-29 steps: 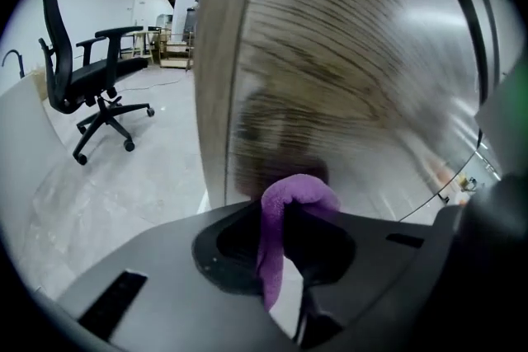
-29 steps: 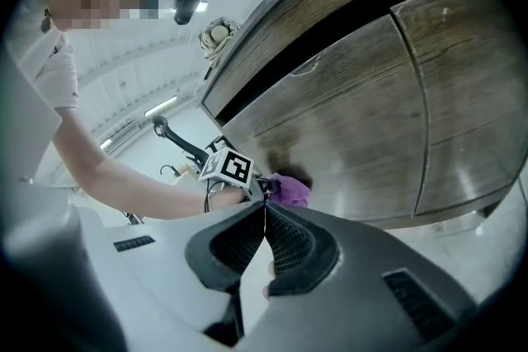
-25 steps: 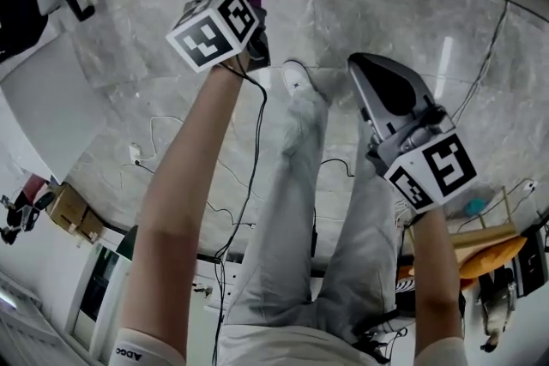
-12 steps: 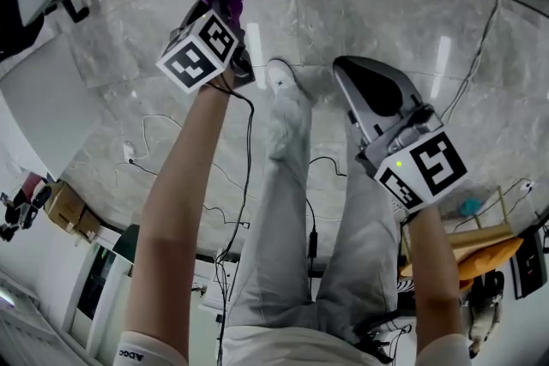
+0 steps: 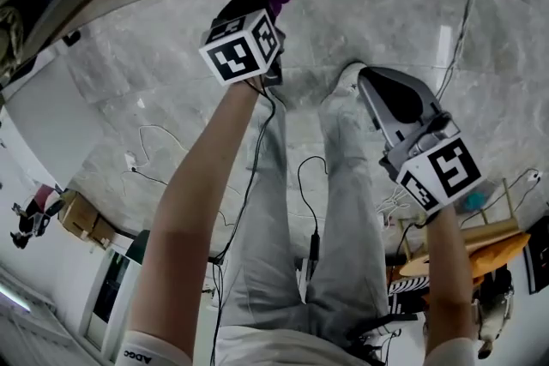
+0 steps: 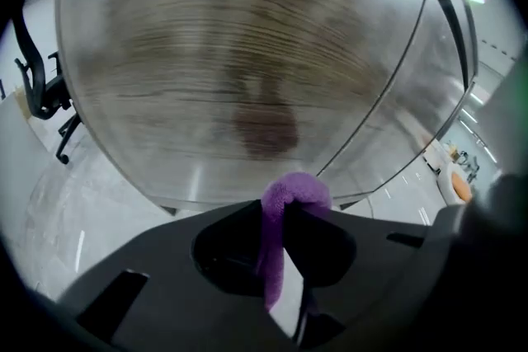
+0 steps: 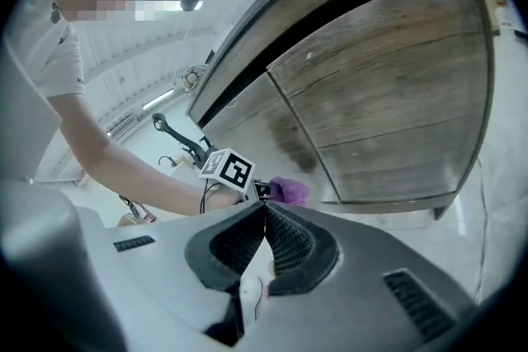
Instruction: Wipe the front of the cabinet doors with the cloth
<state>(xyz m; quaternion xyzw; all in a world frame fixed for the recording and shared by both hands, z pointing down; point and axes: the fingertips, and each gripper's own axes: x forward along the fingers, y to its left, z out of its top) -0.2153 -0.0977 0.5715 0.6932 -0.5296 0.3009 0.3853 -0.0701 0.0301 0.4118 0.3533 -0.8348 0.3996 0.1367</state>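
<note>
Filling most of the left gripper view is the wooden cabinet door (image 6: 247,53), brown with lines running across it. The right gripper view shows two such doors side by side, with a thin line between them and a dark gap above them. A dark, smudgy patch sits on the wood near the bottom of the door.

Under the cabinet is the grey stone floor (image 5: 129,99), shiny and full of pale marks. The person stands on it in light grey trousers (image 5: 343,210).

The left arm (image 5: 197,210) reaches forward and up toward the cabinet. It holds the left claw (image 6: 285,214), which is black. The claw is clamped on the purple cloth (image 6: 295,192). A soft, round bit of cloth sticks out past the claw tips and points at the door, low down near its bottom edge. It is very close to the wood, but I cannot tell if it touches.

The right claw (image 7: 265,210) is grey and is held lower and further back, well apart from the doors. Its two bumpy pads are pressed together with nothing between them.

Each claw has a white cube with black squares on it (image 5: 243,50).

A white shoe (image 5: 350,75) shows near the right claw. A thin black cable (image 5: 304,184) hangs down between the legs.
</note>
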